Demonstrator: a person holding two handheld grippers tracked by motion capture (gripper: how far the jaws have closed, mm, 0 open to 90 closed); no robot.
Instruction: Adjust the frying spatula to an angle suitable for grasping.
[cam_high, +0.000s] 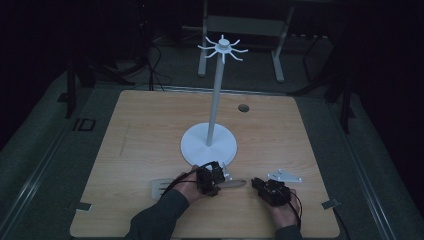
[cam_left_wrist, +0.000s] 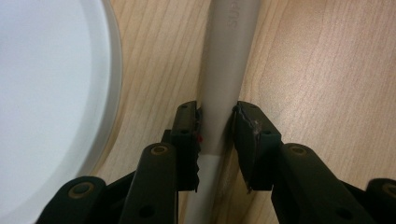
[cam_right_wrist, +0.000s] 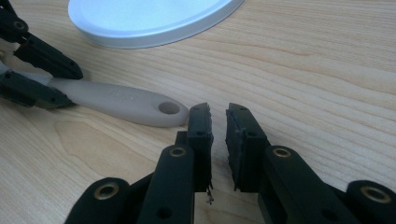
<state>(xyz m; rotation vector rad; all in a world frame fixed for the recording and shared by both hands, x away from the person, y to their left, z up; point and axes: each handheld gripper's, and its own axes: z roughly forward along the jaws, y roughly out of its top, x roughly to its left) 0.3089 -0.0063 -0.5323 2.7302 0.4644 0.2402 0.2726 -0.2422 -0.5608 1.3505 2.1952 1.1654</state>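
Currently left gripper (cam_left_wrist: 217, 128) is clamped on the spatula handle (cam_left_wrist: 226, 70): grey, smooth, hang-hole at its end, lying flat on the wooden table (cam_high: 140, 130) just beside the white rack base (cam_high: 208, 145). Slotted blade (cam_high: 161, 186) sticks out past the left hand. Right gripper (cam_right_wrist: 218, 122) holds nothing, jaws narrow, tips just off the handle end.

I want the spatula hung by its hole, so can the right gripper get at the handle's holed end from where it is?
Probably yes. The right gripper sits just beside the handle's holed end, bare table between, while the left gripper clamps the handle farther along.
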